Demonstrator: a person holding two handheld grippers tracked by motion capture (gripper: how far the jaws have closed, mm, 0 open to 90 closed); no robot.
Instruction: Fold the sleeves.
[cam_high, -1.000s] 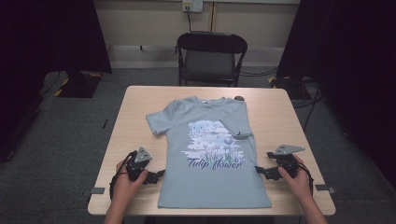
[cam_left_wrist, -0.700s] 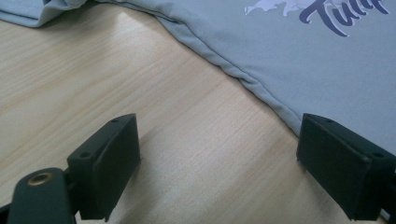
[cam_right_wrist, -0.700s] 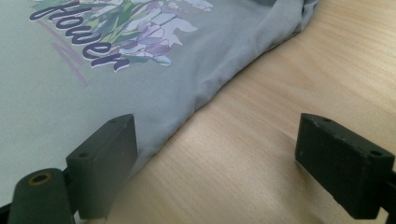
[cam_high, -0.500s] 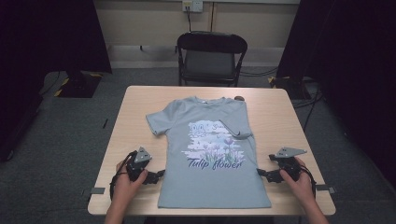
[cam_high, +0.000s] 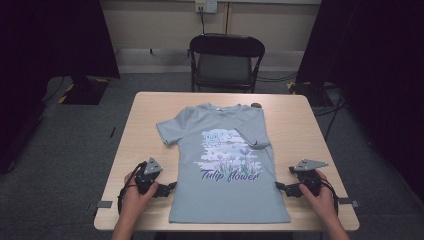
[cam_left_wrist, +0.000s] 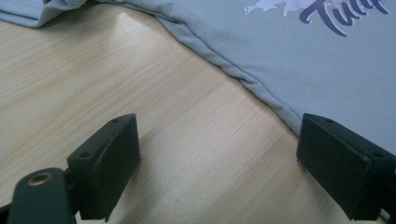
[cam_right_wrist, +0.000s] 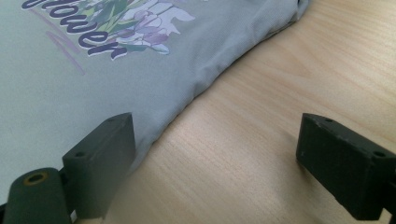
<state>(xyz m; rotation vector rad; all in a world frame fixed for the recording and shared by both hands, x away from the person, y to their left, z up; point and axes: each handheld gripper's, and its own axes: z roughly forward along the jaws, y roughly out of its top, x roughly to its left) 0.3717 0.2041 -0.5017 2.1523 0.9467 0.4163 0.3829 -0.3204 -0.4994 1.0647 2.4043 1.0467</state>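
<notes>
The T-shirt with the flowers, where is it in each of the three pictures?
High view: the T-shirt lies flat in the middle of the table, between the two tools.
Left gripper view: its side edge runs across the top right.
Right gripper view: it covers the top left.
Shared landmark: the purple "Tulip flower" lettering.

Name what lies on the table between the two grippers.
The grey T-shirt, printed "Tulip flower", lies flat between the left gripper and right gripper, as the high view shows; both grippers sit open at its side hems.
</notes>
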